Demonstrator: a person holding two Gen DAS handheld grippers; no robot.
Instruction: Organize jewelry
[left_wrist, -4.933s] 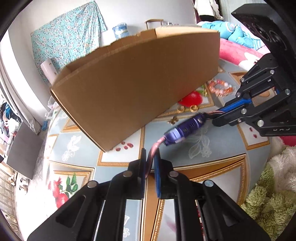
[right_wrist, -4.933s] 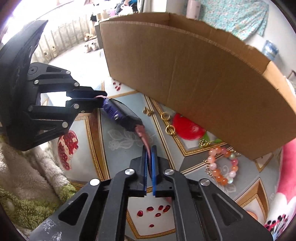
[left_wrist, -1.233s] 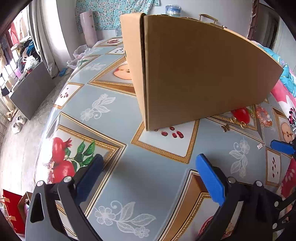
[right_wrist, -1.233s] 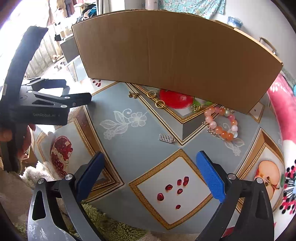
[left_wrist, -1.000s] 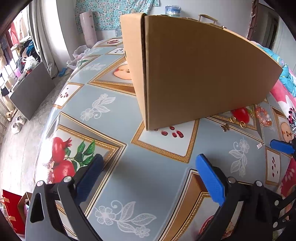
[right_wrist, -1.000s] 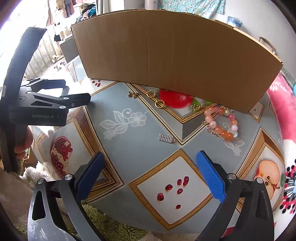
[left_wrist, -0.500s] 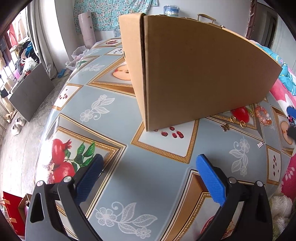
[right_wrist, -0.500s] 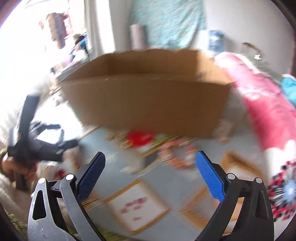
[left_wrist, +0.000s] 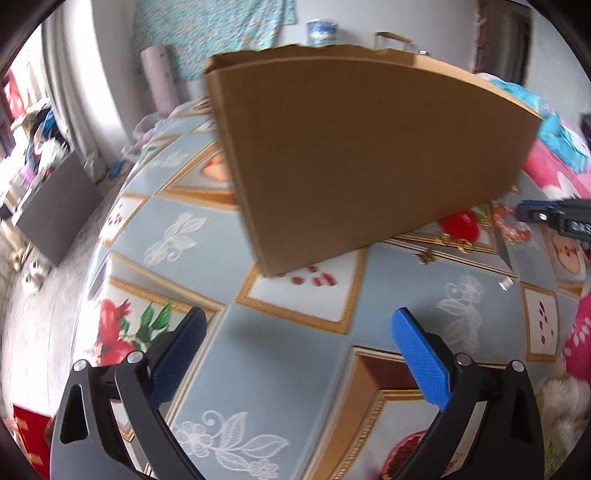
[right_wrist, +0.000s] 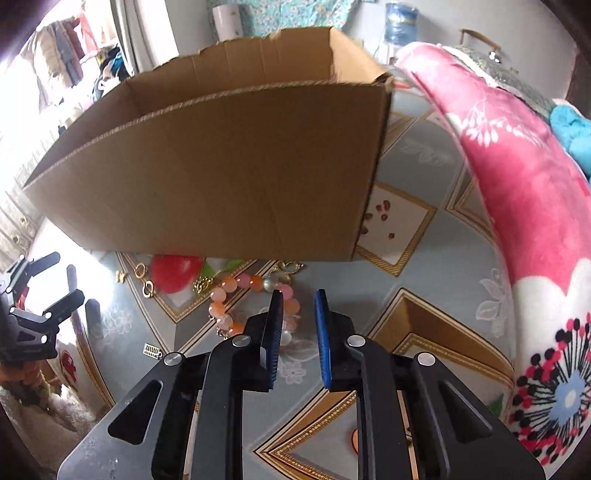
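An orange and pink bead bracelet (right_wrist: 236, 291) lies on the patterned tablecloth in front of a tall cardboard box (right_wrist: 221, 166). My right gripper (right_wrist: 298, 295) hovers over the bracelet's right end. Its jaws are closing to a narrow gap; only tablecloth shows between them, and beads sit against the outside of the left finger. Gold earrings (right_wrist: 142, 275), a gold charm (right_wrist: 203, 283) and a small silver clasp (right_wrist: 151, 349) lie further left. My left gripper (left_wrist: 297, 317) stands wide open and empty over the cloth near the box's corner (left_wrist: 266, 266). The bracelet (left_wrist: 509, 227) shows beside the right gripper (left_wrist: 532, 212) there.
A pink floral blanket (right_wrist: 517, 184) rises along the table's right side. A fluffy green rug (left_wrist: 554, 406) lies below the table's near edge. The box (left_wrist: 351, 155) takes up the middle of the table. Floor and furniture lie beyond the left edge.
My right gripper swung to the right, over the bracelet, and its jaws went from wide open to a narrow gap. The left gripper stayed open and nearly still.
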